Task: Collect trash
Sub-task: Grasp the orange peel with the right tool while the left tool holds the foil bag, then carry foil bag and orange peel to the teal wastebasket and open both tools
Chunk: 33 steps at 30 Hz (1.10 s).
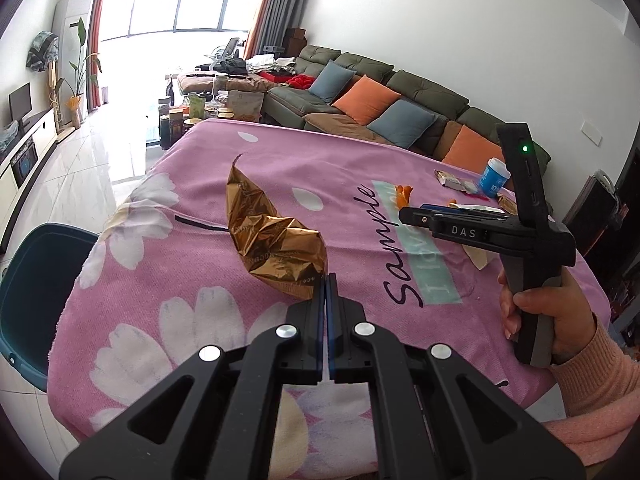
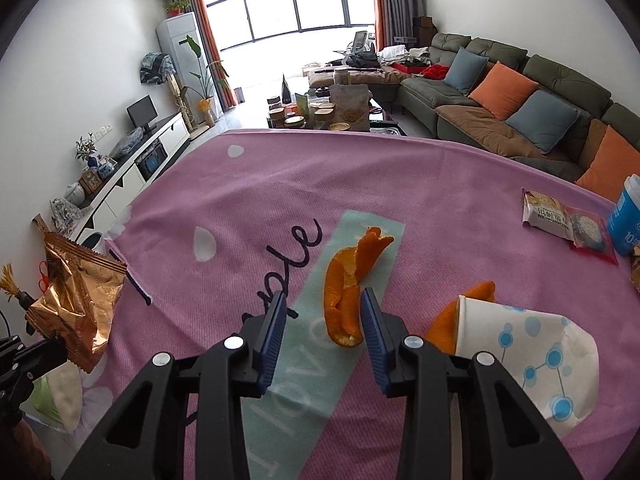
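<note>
My left gripper [image 1: 326, 280] is shut on the lower edge of a crumpled gold foil wrapper [image 1: 272, 240], which stands up above the pink flowered cloth [image 1: 200, 320]. The same wrapper [image 2: 76, 292] shows at the far left of the right wrist view. My right gripper [image 2: 323, 296] hangs low over the cloth with its jaws apart. A curled orange peel [image 2: 344, 276] lies between them, close to the right finger [image 2: 372, 320] and clear of the left one. In the left wrist view a hand in a pink sleeve holds the right gripper [image 1: 416, 216] beside that peel [image 1: 403, 194].
A flattened paper cup [image 2: 520, 336] with blue dots lies right of my right gripper, a second peel [image 2: 480, 292] under its rim. Farther right are a snack packet [image 2: 560, 220] and a blue and white tub [image 2: 626, 220]. A teal bin [image 1: 36, 292] stands off the table's left edge.
</note>
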### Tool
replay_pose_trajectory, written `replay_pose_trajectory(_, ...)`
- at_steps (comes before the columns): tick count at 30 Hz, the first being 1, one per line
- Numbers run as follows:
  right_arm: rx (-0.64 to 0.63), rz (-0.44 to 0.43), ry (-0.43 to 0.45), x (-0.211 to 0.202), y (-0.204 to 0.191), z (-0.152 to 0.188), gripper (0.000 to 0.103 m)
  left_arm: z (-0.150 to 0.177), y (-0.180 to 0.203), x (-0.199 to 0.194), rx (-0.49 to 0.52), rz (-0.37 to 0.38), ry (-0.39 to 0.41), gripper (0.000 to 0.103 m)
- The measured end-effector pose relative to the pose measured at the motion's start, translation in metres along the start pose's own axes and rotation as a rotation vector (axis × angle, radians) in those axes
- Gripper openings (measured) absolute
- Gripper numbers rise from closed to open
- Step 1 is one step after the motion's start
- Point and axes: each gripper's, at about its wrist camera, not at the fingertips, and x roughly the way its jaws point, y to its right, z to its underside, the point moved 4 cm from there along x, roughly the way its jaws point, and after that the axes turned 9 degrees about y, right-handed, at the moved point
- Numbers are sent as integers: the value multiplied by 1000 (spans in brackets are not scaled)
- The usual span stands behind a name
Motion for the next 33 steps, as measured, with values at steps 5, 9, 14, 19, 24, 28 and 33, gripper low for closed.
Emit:
replay_pose_trajectory(5, 13, 13, -39, 8, 3, 3, 16, 3, -9, -2, -9, 0, 3, 1)
replay_pose_trajectory(9, 10, -7, -18, 3, -2, 1, 15, 4, -15, -5, -18, -5, 10, 1)
replay_pose_trajectory(14, 6, -111, 17, -12, -23, 0, 15, 3, -21, -10, -23, -15, 22, 1)
replay_pose_trajectory(19, -22, -253, 66, -36, -57, -6, 15, 4, -29, -21, -22, -33, 34, 1)
replay_pose_trajectory(24, -60, -371, 86, -52, -93, -7, 15, 2, -36, -30, -23, -52, 45, 1)
replay_pose_trajectory(28, -87, -428, 79, -56, -117, -5, 15, 2, -40, -39, -27, -69, 55, 1)
replay_pose_trajectory(33, -113, -477, 65, -55, -139, -3, 15, 1, -47, -50, -31, -93, 68, 1)
